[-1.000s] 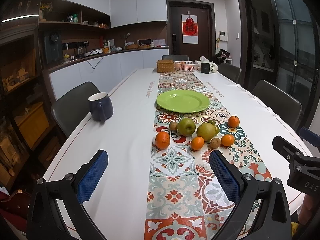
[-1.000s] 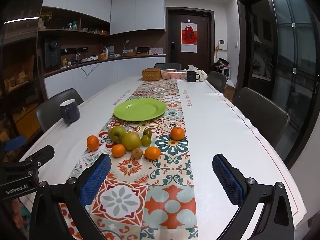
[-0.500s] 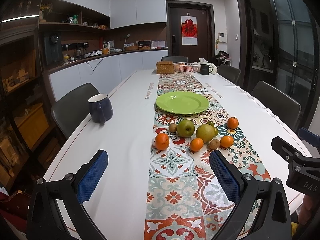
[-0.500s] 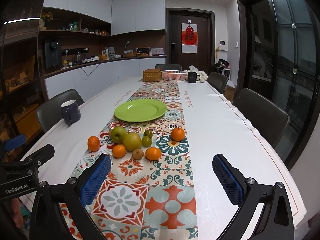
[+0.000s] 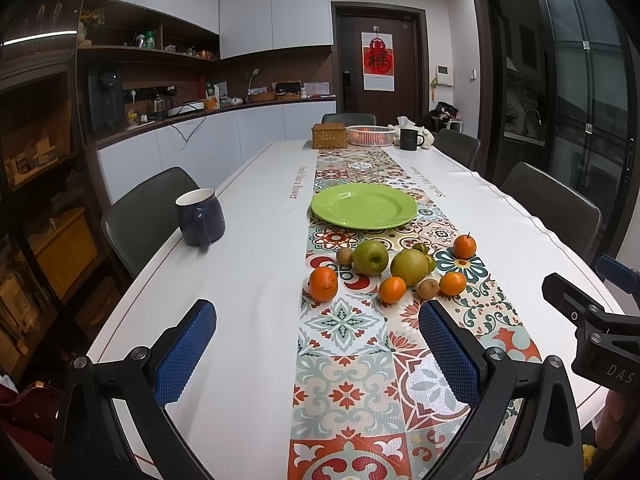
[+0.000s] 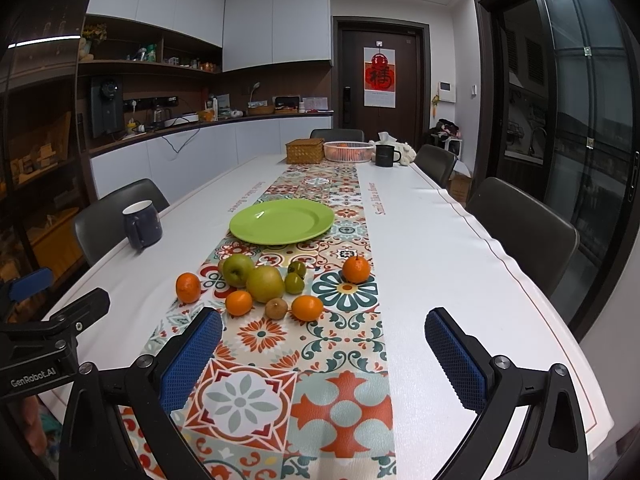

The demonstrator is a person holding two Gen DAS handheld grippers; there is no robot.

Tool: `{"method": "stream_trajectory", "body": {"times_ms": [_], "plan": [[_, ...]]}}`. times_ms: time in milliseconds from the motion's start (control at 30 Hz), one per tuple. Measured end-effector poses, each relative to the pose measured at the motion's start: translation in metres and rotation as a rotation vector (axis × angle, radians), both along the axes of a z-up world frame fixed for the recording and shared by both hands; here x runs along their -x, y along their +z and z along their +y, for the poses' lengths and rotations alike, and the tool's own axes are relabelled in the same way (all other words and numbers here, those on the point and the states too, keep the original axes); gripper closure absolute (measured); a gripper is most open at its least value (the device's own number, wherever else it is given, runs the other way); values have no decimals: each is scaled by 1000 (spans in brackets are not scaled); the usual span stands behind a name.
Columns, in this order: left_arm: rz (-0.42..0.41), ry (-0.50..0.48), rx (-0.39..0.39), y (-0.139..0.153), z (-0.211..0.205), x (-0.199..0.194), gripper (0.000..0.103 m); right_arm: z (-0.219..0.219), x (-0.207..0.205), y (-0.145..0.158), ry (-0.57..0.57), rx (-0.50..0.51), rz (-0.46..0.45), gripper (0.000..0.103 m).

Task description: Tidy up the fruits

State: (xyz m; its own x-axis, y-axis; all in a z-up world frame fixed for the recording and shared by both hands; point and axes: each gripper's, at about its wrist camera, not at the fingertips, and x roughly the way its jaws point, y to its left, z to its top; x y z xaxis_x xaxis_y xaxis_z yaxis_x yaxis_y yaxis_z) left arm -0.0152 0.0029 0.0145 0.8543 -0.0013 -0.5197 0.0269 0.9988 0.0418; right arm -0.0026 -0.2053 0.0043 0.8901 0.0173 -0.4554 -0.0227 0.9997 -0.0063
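left gripper (image 5: 316,344) wide, empty | right gripper (image 6: 324,344) wide, empty | basket (image 6: 347,150) contents unclear | green plate (image 6: 282,222) bare

A: Site type? Home dining room, kitchen alongside.

B: Agreed. Long tabletop (image 6: 432,240) with patterned runner (image 6: 344,336), padded chairs (image 6: 520,228) down both sides.

A: Back wall: counter (image 5: 224,110) with kettle and plugged-in cables, white cabinets (image 5: 276,8) above, open shelves (image 5: 140,50) holding jars.

B: Red good-luck hanging (image 6: 379,74) on a dark door. Mugs (image 5: 199,216), green plate (image 5: 364,206), loose fruit (image 6: 264,284).
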Motion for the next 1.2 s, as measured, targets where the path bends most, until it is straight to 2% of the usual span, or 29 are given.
{"method": "stream_trajectory", "body": {"times_ms": [1200], "plan": [[-2,1,-1,-1,0,0,0,-2,0,-2,1,-1,-2,1]]}}
